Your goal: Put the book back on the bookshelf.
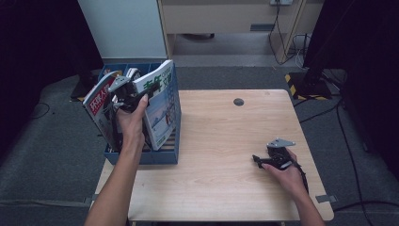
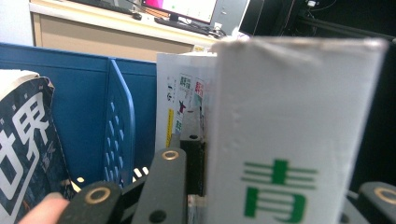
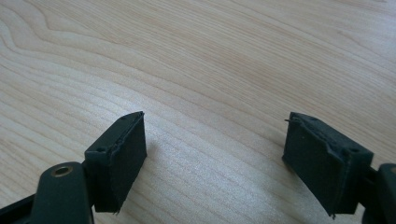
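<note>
A white magazine (image 1: pixel 161 108) with green characters on its cover stands tilted in the blue file rack (image 1: pixel 141 157) at the table's left edge. My left gripper (image 1: pixel 136 90) is shut on the magazine's top edge, held from above by a hand. In the left gripper view the magazine's white spine (image 2: pixel 285 140) sits between the jaws of the left gripper (image 2: pixel 275 177), with a blue divider (image 2: pixel 119 130) of the rack behind it. On the wooden table (image 1: pixel 221 141) at the right, my right gripper (image 1: pixel 257 160) rests low, open, with bare wood between its pads (image 3: pixel 121 158).
A second magazine (image 1: pixel 99 106) with a red title leans in the rack's left slot; its dark cover (image 2: pixel 23 154) shows beside the left jaw. More booklets (image 2: pixel 180 102) stand farther back. A round cable hole (image 1: pixel 238 101) lies at the table's far side.
</note>
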`<state>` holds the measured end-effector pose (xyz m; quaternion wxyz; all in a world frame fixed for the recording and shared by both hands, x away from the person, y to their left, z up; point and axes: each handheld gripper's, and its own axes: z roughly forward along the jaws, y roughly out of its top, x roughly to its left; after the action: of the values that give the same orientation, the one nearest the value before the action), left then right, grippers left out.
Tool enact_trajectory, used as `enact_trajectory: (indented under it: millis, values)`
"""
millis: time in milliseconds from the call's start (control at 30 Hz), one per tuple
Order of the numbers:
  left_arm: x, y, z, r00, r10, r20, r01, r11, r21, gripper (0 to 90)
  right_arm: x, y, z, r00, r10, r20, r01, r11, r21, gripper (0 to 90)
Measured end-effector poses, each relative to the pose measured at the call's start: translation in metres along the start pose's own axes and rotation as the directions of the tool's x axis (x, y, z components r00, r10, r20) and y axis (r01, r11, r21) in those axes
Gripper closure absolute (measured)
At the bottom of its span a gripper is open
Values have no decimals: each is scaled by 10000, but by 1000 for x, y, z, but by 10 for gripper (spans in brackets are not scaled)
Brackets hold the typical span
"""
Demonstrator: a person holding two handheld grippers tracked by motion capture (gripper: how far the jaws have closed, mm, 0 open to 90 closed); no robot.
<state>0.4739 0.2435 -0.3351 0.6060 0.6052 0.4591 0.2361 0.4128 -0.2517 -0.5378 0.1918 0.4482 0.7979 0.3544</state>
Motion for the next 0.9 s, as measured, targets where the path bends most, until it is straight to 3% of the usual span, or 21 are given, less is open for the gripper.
enact_trajectory:
  millis: [900]
  values:
    - [1,-16,4,10000,66,11,-66,9994,-343,724,0,0,0,10000,1,32,-1,10000,-25,213]
